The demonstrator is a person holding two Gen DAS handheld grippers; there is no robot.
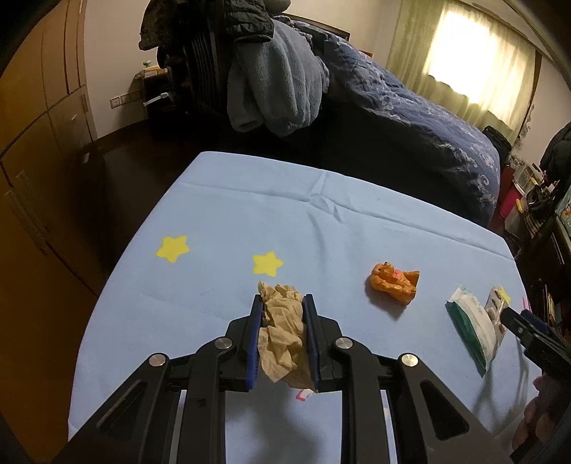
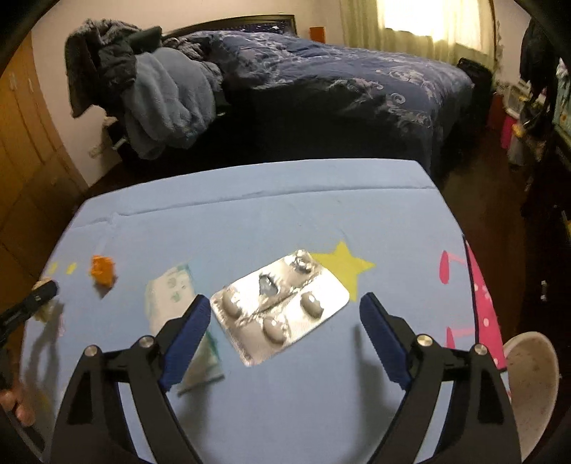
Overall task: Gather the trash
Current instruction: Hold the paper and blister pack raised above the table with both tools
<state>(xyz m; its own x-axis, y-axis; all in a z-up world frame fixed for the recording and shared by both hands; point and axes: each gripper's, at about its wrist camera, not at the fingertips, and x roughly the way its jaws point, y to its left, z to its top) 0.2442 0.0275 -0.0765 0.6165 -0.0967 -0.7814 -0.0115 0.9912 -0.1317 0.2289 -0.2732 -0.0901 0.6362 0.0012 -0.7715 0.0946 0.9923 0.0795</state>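
Crumpled paper [image 1: 282,332], shiny foil blister [image 2: 282,307]

This is a bedroom in a home. A wide bed under a dark blue quilt with a pale swirl pattern [image 2: 339,82] fills the back of the room, with a dark headboard [image 2: 232,23] against the white wall. A heap of clothes, a light blue fleece garment [image 1: 278,82] under a black padded jacket [image 1: 207,18], hangs beside it. Pale green curtains [image 1: 474,60] cover a bright window, and tall brown wooden wardrobe doors [image 1: 39,117] line one side. In front stands a table under a light blue cloth with yellow stars [image 1: 249,214].
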